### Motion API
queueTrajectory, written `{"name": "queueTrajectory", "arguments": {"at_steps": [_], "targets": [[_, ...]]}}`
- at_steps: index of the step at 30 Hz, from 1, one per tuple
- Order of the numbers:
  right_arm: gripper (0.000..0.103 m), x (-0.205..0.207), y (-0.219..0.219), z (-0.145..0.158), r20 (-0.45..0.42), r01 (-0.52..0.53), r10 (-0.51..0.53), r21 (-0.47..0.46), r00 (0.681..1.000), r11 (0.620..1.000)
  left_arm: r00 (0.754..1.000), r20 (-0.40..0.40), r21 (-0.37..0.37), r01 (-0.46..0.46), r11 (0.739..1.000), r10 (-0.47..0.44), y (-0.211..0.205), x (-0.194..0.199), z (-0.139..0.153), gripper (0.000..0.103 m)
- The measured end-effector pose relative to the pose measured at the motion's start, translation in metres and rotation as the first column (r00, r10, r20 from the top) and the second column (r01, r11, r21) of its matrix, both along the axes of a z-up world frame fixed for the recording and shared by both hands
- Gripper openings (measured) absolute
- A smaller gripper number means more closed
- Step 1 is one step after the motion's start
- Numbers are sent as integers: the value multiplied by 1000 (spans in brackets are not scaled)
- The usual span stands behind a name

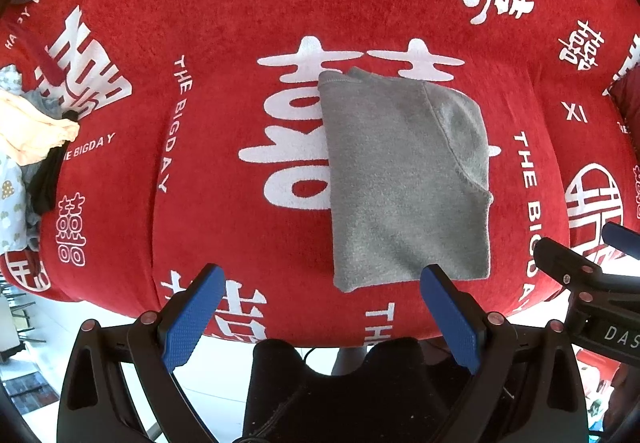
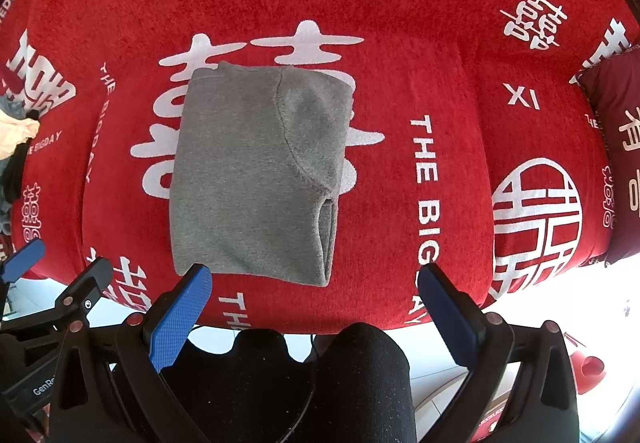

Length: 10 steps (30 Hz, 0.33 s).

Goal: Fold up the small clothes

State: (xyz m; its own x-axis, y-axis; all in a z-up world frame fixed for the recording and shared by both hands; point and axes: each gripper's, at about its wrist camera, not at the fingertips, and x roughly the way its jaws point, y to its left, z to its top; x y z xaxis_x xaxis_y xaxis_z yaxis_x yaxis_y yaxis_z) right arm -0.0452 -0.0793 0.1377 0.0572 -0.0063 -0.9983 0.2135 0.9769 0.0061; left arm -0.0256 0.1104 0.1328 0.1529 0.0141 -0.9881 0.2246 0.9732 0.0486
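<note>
A folded grey garment point(image 1: 404, 179) lies centre frame on the red printed cloth point(image 1: 224, 3). The left tongs point(image 1: 320, 323) gape wide below it, empty. More clothes point(image 1: 28, 147) pile at the left edge.

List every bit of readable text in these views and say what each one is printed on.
"THE BIGDAY": red blanket, white print, repeated.
"HAPPY WEDDING": blanket's far left edge, partly cut off.
"XI": blanket, right of the grey folded garment.
Large double-happiness characters: blanket, repeated.
"DAS": right tool, cut off.
"GenRo": left tool, cut off.
Dark red cushion: Chinese characters, only partly in view.
</note>
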Motion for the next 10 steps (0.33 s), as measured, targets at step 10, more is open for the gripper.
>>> {"name": "queueTrajectory", "arguments": {"at_steps": [10], "targets": [[102, 1, 0, -3, -7, -7, 7, -3, 1000, 1000, 1000, 27, -7, 12, 1000, -12, 0, -1, 2, 98]]}}
